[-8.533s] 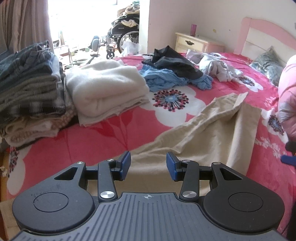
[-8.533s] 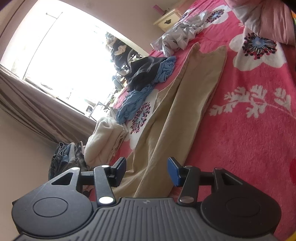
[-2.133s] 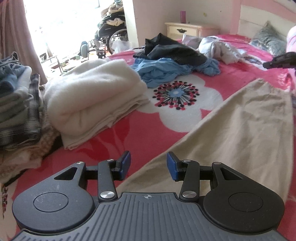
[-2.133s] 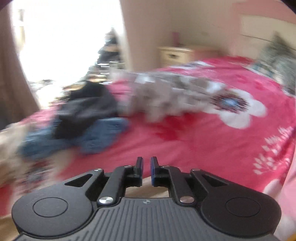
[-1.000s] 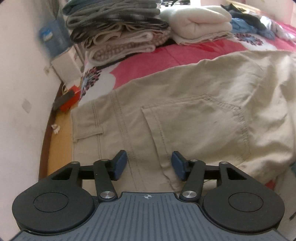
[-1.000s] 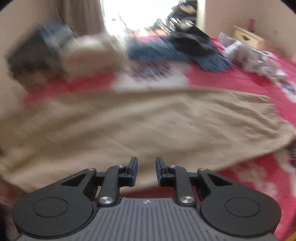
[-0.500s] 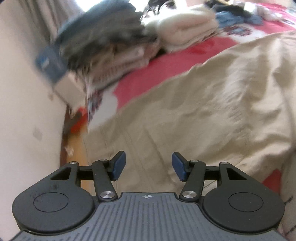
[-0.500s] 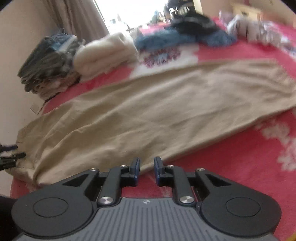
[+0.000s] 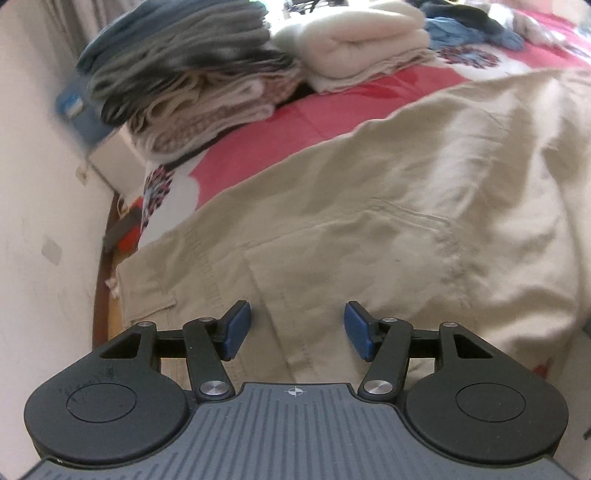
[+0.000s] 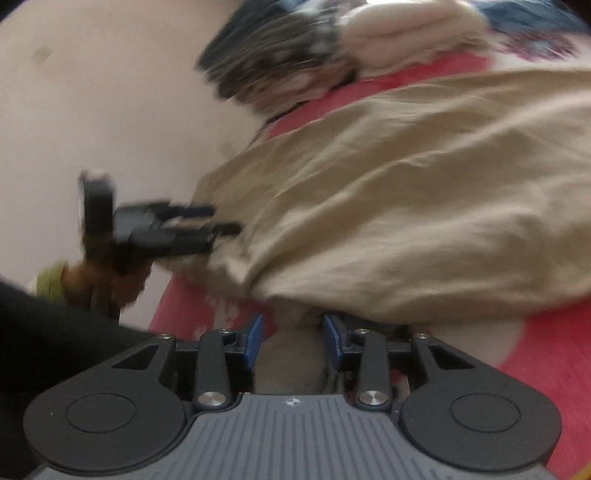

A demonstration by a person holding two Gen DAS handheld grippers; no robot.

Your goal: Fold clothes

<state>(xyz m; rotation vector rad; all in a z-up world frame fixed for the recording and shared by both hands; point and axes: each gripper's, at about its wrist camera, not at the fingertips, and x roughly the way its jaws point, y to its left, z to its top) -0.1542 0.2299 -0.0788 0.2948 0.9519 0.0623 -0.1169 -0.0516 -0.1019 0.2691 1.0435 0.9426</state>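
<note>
Beige trousers (image 9: 388,206) lie spread on the pink flowered bedspread (image 9: 280,125), back pocket up. My left gripper (image 9: 295,328) hovers open just over the waist end, with nothing pinched between its blue pads. In the blurred right wrist view my right gripper (image 10: 293,339) sits low at the near edge of the trousers (image 10: 406,206). Its jaws are opening, and a fold of the beige cloth lies between them without being pressed. The left gripper (image 10: 218,221) shows there too, held by a hand at the waist corner.
Stacked folded clothes (image 9: 192,81) and a folded cream blanket (image 9: 354,40) sit at the far left of the bed. Loose blue and dark garments (image 9: 465,26) lie beyond. A pale wall (image 9: 40,184) and the bed's wooden edge (image 9: 101,295) run along the left.
My right gripper has dropped and swung left to the trousers' near edge, and its jaws have widened around a fold. The left gripper shifted slightly over the waist and stayed open.
</note>
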